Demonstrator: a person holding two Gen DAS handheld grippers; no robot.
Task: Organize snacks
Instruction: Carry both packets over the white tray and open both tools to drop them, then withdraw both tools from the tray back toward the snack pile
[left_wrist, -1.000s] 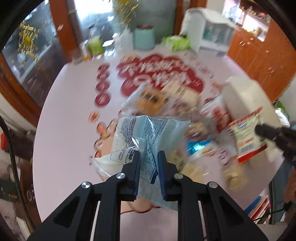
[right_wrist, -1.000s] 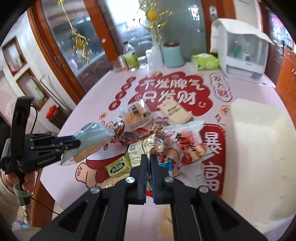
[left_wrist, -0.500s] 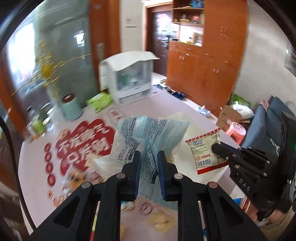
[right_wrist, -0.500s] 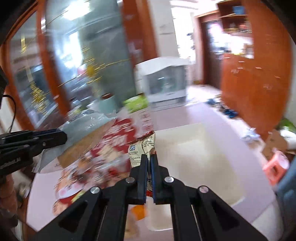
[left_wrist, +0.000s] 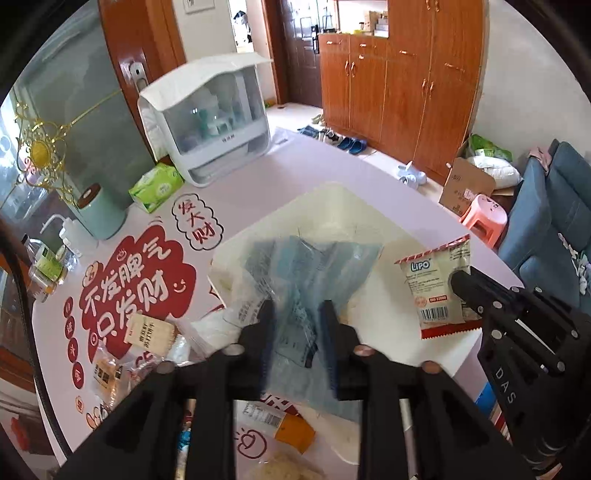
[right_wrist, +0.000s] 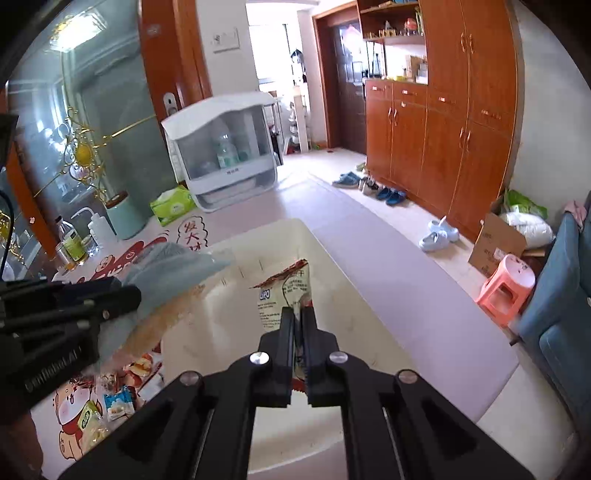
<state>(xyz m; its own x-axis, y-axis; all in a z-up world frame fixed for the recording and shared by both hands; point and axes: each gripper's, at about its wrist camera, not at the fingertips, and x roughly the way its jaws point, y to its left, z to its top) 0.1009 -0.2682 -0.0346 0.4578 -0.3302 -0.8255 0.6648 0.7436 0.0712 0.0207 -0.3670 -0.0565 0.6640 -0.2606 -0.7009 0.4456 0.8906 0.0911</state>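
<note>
My left gripper (left_wrist: 297, 314) hangs over the cream-white bin (left_wrist: 369, 229). Its jaws are opening, and a blue-and-clear snack bag (left_wrist: 314, 269) sits loose and blurred between them, sagging toward the bin. At the right of the left wrist view, my right gripper (left_wrist: 458, 282) holds a white Lipo packet (left_wrist: 436, 288) with a red edge. In the right wrist view that gripper (right_wrist: 296, 315) is shut on the Lipo packet (right_wrist: 284, 291) above the bin (right_wrist: 351, 314). The left gripper (right_wrist: 125, 293) and the blue bag (right_wrist: 177, 266) are at the left.
More snacks (left_wrist: 147, 332) lie on the pink table's red-printed mat left of the bin. A white dish cabinet (left_wrist: 207, 118), a green tissue pack (left_wrist: 157, 186) and a teal canister (left_wrist: 98, 212) stand at the back. A pink stool (right_wrist: 506, 284) and a blue sofa (right_wrist: 557, 314) are beyond the table's right edge.
Both grippers swung from the snack pile to above the white bin, carrying their packets. The left jaws have parted, and the blue bag now sits loose between them.
</note>
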